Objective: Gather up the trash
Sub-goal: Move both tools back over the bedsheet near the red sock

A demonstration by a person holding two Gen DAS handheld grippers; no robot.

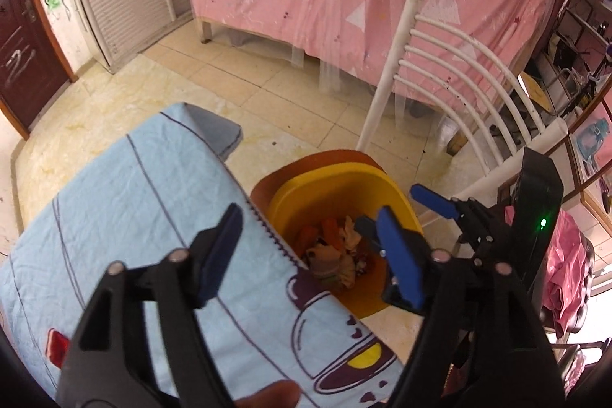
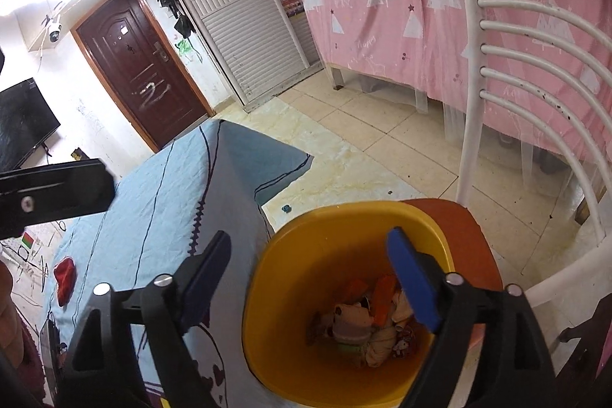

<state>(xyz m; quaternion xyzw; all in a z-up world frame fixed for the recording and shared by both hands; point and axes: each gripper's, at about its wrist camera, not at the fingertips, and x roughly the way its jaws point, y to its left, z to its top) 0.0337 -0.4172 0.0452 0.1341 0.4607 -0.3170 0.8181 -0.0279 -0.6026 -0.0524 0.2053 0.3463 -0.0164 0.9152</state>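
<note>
My left gripper [image 1: 310,255] spread wide, nothing between pads. It hangs over edge of blue tablecloth [image 1: 126,217], right finger [image 1: 401,262] above yellow bin [image 1: 298,194]. My right gripper [image 2: 313,278] also spread, empty, poised directly over same bin [image 2: 306,255]. Trash [image 2: 367,327] lies at bin bottom, well below both claws: crumpled wrappers, orange scraps, small cup. Bin sits on orange chair seat [image 2: 463,228], just beside table. I see right gripper [image 1: 405,213] from left camera too, fingers apart above bin.
</note>
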